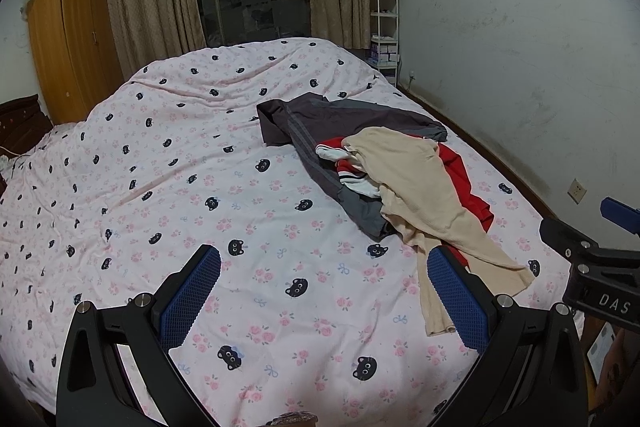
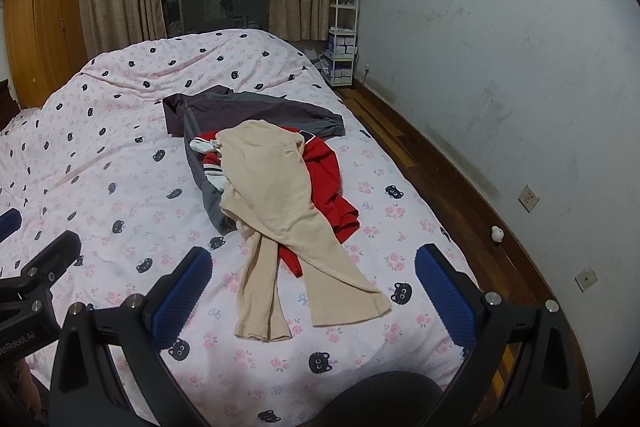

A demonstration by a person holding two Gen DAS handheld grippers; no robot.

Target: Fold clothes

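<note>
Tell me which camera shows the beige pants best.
Right wrist view: the beige pants lie whole between the open tongs, both leg ends visible. Left wrist view shows the pants off right, one leg end partly hidden by a finger.

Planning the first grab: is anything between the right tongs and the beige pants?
Nothing visible. The open right tongs look straight at the beige pants, which lie topmost on the pile.

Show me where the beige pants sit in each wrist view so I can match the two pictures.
Left wrist: beige pants lie right of centre, legs trailing down to the right finger.
Right wrist: beige pants lie at centre, legs fanned out between the open fingers.
Shared landmark: the red garment under the pants' right edge, on the bed.
</note>
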